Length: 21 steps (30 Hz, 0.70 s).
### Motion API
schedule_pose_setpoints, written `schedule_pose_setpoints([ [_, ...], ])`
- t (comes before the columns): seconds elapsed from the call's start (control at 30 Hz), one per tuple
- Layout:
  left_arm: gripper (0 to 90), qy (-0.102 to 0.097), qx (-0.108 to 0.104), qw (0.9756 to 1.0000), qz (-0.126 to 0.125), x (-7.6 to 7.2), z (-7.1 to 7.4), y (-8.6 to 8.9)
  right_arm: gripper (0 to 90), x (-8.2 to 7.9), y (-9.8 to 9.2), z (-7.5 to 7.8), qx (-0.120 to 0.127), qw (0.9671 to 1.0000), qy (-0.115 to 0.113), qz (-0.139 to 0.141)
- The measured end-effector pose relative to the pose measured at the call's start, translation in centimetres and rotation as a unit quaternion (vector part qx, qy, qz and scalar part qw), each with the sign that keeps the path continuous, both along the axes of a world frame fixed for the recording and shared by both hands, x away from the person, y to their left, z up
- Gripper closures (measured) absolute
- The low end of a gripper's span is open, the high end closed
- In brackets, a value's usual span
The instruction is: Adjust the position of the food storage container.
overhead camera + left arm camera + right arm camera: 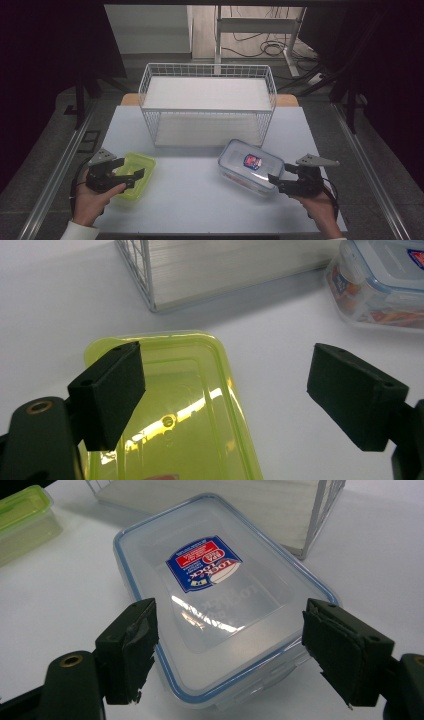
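Observation:
A yellow-green lidded box (135,176) lies at the table's front left. My left gripper (130,171) hovers open at its near end. In the left gripper view one jaw stands over the green lid (192,400) and the other over bare table, with the left gripper (225,392) holding nothing. A clear box with a blue-rimmed lid and a red and blue label (250,166) lies at the front right. My right gripper (279,176) is open at its near corner. In the right gripper view the jaws of the right gripper (230,645) straddle the clear box (215,590) without touching it.
A white wire basket rack (207,102) stands at the back middle of the white table (200,200); it also appears as the rack (200,270) and the rack (305,515). Table edges run close behind both hands. Cables lie on the floor beyond the table.

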<state>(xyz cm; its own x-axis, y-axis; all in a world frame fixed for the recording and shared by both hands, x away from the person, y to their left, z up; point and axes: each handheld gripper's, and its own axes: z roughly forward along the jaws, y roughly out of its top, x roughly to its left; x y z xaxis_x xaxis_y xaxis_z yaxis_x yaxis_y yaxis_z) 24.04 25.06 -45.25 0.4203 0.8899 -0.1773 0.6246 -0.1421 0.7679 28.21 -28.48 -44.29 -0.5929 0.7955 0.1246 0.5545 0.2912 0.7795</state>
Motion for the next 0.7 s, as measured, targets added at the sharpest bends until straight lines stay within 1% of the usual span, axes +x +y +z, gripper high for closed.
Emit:
schedule_pose_setpoints([
  [0.13, 15.5, 0.0, -0.005, 1.0, 0.0, 0.08, 0.11, 0.08, 23.0, -0.05, 0.0, -0.11, -0.002, 1.0, 0.004, 0.002],
  [0.4, 15.4, -0.001, -0.006, 1.0, 0.003, -0.11, 0.31, 0.28, 23.2, -0.12, 0.04, -0.02, -0.003, 1.0, 0.005, 0.0],
  [0.57, 15.4, 0.0, -0.005, 1.0, 0.004, -0.09, 0.3, 0.37, 23.3, -0.05, 0.19, -0.18, -0.009, 0.9999, 0.009, 0.003],
  [0.7, 15.4, 0.002, -0.006, 1.0, 0.003, 0.04, 0.57, 0.51, 24.7, 0.18, 0.27, -0.18, -0.007, 0.9998, 0.02, 0.002],
])
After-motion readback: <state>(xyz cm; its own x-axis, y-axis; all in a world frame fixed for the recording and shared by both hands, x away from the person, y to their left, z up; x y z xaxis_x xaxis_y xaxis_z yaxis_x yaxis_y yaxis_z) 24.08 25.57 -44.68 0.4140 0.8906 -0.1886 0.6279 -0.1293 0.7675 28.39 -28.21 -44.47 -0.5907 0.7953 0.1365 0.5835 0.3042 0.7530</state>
